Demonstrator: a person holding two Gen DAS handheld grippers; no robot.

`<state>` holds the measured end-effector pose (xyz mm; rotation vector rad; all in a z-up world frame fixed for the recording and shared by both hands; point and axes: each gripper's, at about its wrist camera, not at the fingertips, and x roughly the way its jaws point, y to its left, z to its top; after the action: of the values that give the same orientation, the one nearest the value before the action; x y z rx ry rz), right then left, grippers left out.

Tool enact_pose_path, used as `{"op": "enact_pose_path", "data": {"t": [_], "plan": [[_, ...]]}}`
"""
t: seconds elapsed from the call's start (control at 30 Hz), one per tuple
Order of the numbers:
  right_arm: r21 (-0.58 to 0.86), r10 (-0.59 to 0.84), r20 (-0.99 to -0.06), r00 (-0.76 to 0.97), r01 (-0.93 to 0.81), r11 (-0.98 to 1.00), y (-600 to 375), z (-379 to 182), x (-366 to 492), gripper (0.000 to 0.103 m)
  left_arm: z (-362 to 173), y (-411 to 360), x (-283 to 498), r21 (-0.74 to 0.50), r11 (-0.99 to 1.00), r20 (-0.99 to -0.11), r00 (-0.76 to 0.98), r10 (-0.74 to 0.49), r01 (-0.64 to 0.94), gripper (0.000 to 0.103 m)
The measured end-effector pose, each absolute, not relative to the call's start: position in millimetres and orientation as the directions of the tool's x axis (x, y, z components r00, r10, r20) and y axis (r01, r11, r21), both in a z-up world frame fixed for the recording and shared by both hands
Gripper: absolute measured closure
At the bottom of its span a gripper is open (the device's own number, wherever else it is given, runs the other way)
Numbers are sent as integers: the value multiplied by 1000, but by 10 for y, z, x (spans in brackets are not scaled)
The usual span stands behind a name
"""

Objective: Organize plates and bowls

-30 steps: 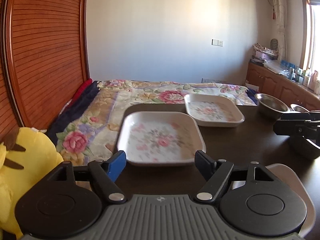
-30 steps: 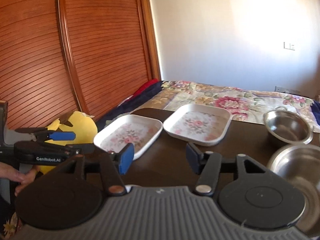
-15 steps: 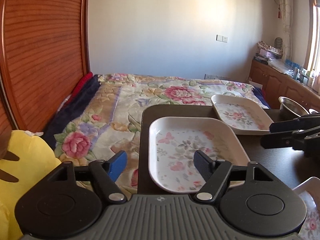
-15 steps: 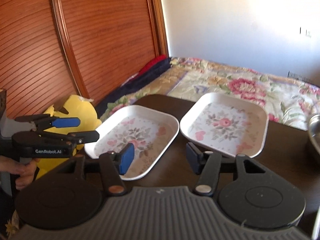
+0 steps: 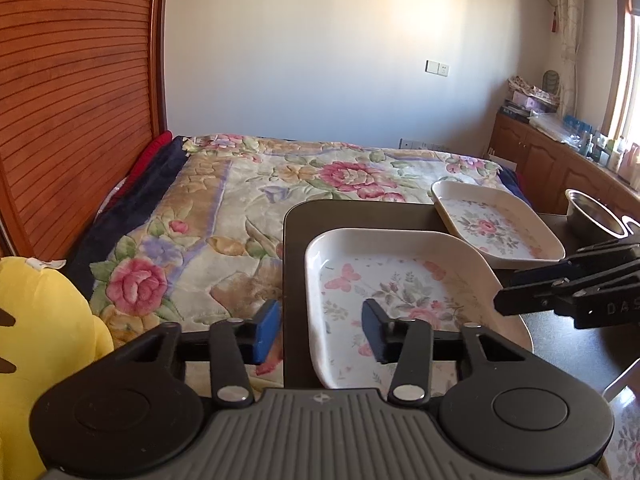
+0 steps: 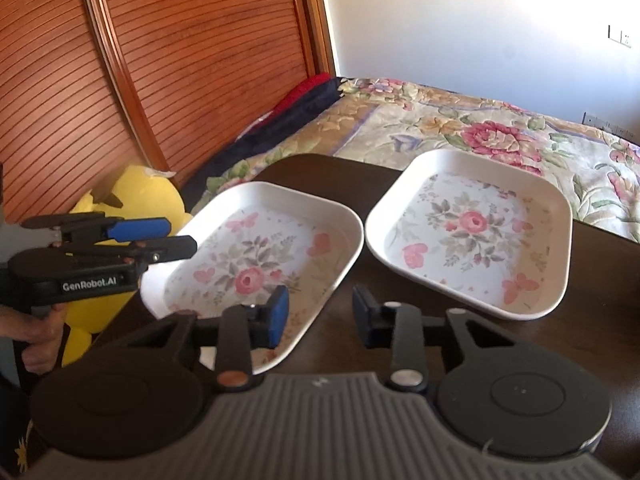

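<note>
Both grippers advanced toward near plate.

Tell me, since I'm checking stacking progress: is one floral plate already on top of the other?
No, the near floral plate and far floral plate lie side by side.

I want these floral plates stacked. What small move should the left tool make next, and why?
Probably ease the left tool forward and close on the near plate's left rim: its fingers are open, straddling that edge, gripping nothing; the far plate lies beside it.
</note>
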<state>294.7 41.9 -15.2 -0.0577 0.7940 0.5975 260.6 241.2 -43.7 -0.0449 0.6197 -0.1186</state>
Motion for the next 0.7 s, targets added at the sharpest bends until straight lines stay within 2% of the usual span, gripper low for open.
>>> {"op": "enact_pose_path", "data": {"t": [0.07, 0.27, 0.37, 0.7], "plan": [[169, 486, -686, 541, -531, 831, 427, -160, 2959, 73, -449, 2426, 2637, -85, 992, -587, 800, -123, 89, 65], [171, 476, -700, 531, -523, 835, 415, -198, 3020, 76, -487, 2444, 2683, -98, 992, -602, 789, -125, 83, 79], [189, 486, -703, 519, -523, 831, 415, -206, 3041, 82, -514, 2443, 2695, -100, 992, -608, 784, -127, 83, 85], [176, 493, -717, 493, -557, 812, 497, -252, 2983, 83, -527, 2417, 2661, -111, 991, -617, 777, -127, 75, 87]]}}
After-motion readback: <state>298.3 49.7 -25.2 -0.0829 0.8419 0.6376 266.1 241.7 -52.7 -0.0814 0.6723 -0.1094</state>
